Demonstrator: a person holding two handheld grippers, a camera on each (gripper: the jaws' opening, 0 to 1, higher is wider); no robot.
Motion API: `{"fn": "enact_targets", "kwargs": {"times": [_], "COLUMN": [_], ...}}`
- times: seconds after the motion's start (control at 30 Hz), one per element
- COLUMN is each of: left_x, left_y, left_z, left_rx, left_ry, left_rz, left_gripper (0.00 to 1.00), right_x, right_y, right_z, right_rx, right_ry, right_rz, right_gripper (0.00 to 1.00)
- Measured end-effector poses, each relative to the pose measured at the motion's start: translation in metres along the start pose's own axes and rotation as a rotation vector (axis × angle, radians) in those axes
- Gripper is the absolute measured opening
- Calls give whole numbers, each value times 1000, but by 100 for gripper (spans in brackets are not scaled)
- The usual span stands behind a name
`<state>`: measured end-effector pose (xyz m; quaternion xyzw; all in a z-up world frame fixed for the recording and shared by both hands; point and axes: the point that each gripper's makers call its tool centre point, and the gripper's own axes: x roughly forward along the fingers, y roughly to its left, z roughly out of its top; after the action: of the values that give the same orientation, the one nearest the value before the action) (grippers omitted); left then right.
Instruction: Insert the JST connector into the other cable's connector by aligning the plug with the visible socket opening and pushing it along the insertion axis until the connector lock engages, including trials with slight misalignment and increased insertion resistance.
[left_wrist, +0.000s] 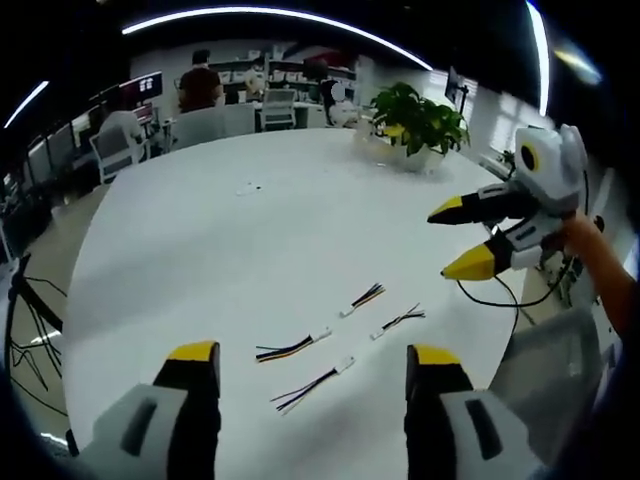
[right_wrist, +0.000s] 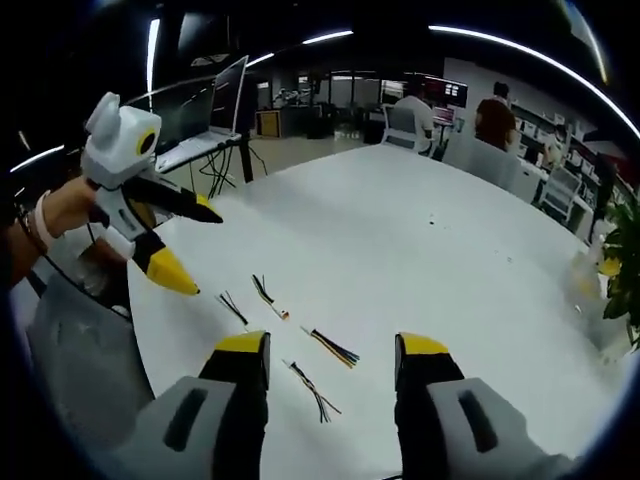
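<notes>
both grippers hover above the table (left_wrist: 200, 240), jaws spread wide, nothing between them. in the left gripper view the left gripper (left_wrist: 312, 365) looks down on four short cables just ahead of its tips, and the right gripper (left_wrist: 470, 238) hangs off to the right, also wide, well above the wires. in the right gripper view the right gripper (right_wrist: 332, 352) has the same cables just beyond its jaws, with the left gripper (right_wrist: 190, 250) up to the left.

count: four cables, each with a small white connector at one end: cable one (left_wrist: 290, 347), cable two (left_wrist: 315, 383), cable three (left_wrist: 362, 297), cable four (left_wrist: 398, 321). two grippers. one plant (left_wrist: 420, 120) far ahead.

risks, as i judge them: the cables are thin and lie close together, so a wide closing jaw could nip two at once or push one aside. gripping wire rather than housing would let the plug swivel and meet the socket skewed. which two mate is too small to tell, so a wrong pairing is possible.
</notes>
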<state>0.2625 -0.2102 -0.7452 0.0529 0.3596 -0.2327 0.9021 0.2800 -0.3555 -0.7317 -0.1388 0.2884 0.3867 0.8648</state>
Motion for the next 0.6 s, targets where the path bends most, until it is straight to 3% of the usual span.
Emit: {"fn": "enact_targets", "kwargs": {"times": [0.23,0.4,0.6], "left_x": [1,3,4], "left_y": [2,4,0], "left_z": [0,0,11], "left_rx": [37,50,7], "left_ry": [9,13,-27], "left_rz": [17,11,-35], "left_gripper": [74,73,74], "right_x": [3,6,13], "right_y": [2,2,1], "right_z": [2,1,-6], "right_rx": [-19,-16,-14], "right_ry": [-9,2,17], "right_rz": [7,15,17], "right_gripper": [40,42,46]}}
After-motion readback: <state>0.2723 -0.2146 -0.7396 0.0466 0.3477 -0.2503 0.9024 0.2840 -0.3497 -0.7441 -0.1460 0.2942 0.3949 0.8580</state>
